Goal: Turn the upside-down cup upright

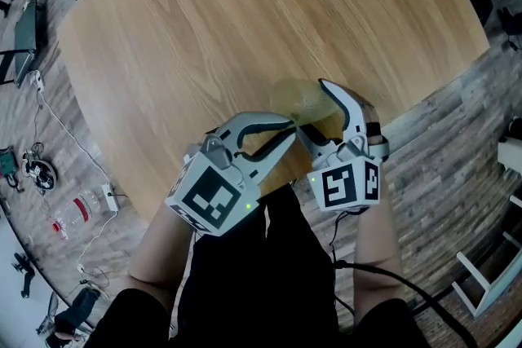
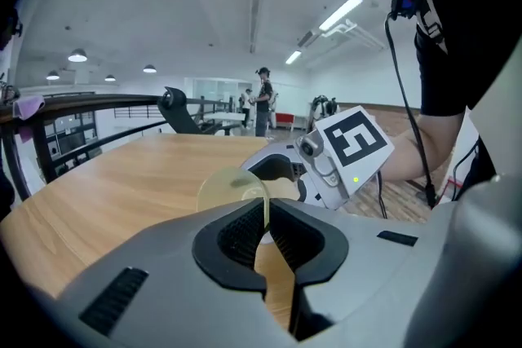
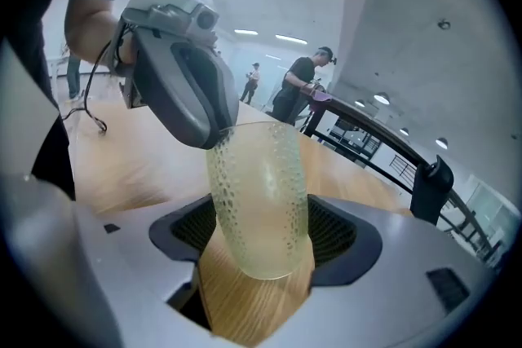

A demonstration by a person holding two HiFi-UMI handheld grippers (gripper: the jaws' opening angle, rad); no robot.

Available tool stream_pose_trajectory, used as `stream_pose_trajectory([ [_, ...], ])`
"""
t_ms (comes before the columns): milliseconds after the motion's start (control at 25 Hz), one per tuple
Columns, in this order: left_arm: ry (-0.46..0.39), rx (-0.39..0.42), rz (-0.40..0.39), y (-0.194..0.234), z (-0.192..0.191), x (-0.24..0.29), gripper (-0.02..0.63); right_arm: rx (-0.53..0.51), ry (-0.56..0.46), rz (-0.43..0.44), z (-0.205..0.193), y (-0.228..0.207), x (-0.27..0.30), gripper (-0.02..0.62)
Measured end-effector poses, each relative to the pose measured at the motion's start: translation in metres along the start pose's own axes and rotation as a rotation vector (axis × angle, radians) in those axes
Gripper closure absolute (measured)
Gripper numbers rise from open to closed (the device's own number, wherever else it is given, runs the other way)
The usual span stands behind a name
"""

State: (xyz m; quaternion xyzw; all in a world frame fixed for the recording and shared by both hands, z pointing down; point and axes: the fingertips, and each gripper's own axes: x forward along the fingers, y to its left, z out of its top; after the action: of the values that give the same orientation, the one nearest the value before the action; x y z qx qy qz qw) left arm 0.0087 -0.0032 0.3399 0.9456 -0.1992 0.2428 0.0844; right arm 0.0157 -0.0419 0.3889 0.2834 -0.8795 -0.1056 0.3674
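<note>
Closest in, the right gripper point(image 3: 263, 234) is clamped across the dimpled body of the translucent yellow cup point(image 3: 259, 200). The cup's rounded base points back toward that gripper and its open rim points away, so its long axis runs along the jaws. The left gripper point(image 2: 267, 234) reaches in from the far side, pinched almost closed on the thin wall at the rim; the cup looks empty and sits over the near part of the wooden table point(image 1: 245, 12), both hands equally on it.
</note>
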Motion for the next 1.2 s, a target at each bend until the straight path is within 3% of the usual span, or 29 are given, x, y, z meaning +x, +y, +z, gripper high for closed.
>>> stream_pose_trajectory([
  [160, -0.118, -0.009, 0.038, 0.008, 0.021, -0.008, 0.583, 0.1, -0.039, -0.009, 0.0, -0.003, 0.003, 0.29],
  [320, -0.175, 0.003, 0.152, 0.027, 0.027, -0.019, 0.583, 0.255, -0.12, -0.027, -0.003, -0.009, 0.003, 0.29],
  [360, -0.188, -0.019, 0.188, 0.033, 0.026, -0.021, 0.583, 0.319, -0.151, -0.035, -0.003, -0.013, 0.001, 0.29],
  [520, -0.245, -0.236, 0.373, 0.068, 0.009, -0.032, 0.583, 0.54, -0.262, -0.053, 0.003, -0.026, -0.006, 0.29],
  [640, -0.254, -0.26, 0.481, 0.093, -0.005, -0.025, 0.598, 0.605, -0.314, -0.049, 0.009, -0.023, -0.006, 0.29],
  [800, -0.182, -0.247, 0.463, 0.1, -0.021, 0.002, 0.598, 0.588, -0.305, -0.001, 0.015, -0.006, 0.003, 0.29],
  [1080, -0.126, -0.237, 0.437, 0.101, -0.037, 0.013, 0.598, 0.567, -0.143, 0.014, -0.003, 0.002, 0.021, 0.29],
  [1200, -0.098, -0.242, 0.407, 0.098, -0.044, 0.019, 0.598, 0.575, -0.129, 0.043, -0.006, 0.004, 0.026, 0.29],
])
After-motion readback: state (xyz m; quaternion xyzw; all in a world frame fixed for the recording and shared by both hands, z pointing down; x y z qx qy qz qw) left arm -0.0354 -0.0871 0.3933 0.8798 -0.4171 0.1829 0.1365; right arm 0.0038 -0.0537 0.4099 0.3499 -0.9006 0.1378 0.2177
